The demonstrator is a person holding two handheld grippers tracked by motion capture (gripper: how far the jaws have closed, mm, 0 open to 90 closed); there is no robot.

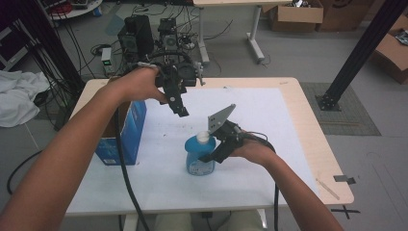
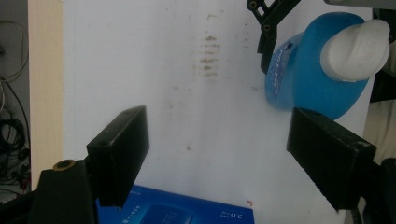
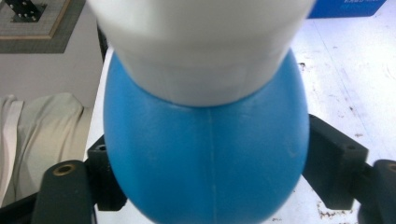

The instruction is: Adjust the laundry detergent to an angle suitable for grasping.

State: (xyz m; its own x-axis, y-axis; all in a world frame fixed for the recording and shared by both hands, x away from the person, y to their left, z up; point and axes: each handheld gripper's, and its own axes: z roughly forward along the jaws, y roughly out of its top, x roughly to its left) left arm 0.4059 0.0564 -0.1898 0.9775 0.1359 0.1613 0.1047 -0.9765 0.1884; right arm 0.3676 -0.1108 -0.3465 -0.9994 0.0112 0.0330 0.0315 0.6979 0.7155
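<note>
While upright, blue bottle [image 1: 198, 156] mid-sheet, far from table [image 1: 308, 125] edges.

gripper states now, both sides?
Left gripper: open, empty, above the table.
Right gripper: fingers either side of the blue bottle; grip cannot be told.

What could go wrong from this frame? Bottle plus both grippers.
1. The right gripper has its jaws either side of the blue bottle, which stands upright on the white table cover. If the hand pulls away at an angle, a jaw could catch the bottle's rounded body and tip it.
2. The left gripper hangs open above and behind the bottle; coming down, it might knock the white cap.
3. The blue box stands close on the left, leaving little room for a sideways approach.
</note>
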